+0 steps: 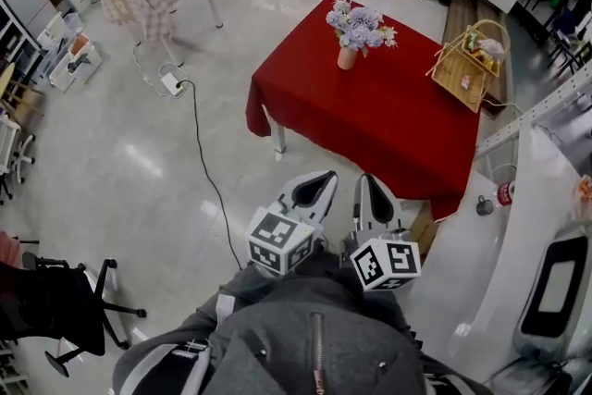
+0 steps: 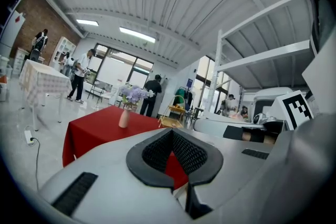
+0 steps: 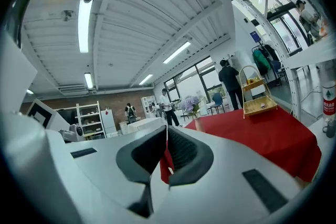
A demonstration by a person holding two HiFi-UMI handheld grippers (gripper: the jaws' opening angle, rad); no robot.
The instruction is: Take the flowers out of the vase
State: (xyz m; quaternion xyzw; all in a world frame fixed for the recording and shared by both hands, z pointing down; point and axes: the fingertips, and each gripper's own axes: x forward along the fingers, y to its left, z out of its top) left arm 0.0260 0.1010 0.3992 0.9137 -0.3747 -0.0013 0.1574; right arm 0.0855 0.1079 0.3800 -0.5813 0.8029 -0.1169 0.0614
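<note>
Pale purple flowers (image 1: 359, 25) stand in a small pink ceramic vase (image 1: 347, 57) near the red-clothed table's (image 1: 370, 120) far edge. Left gripper (image 1: 313, 191) and right gripper (image 1: 373, 202) hang short of the table, jaws pressed together (nothing held); spread them before reaching the stems.

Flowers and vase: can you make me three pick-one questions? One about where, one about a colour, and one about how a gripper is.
1. Where does the vase stand? A on a sofa; B on the table; C in a sink.
2. What colour are the flowers? A orange; B pale purple; C black.
3. The left gripper is: A shut and empty; B wide open; C holding a cup.

Answers: B, the vase sits on the red-covered table. B, the blooms look pale purple. A, its jaws meet with nothing between them.
</note>
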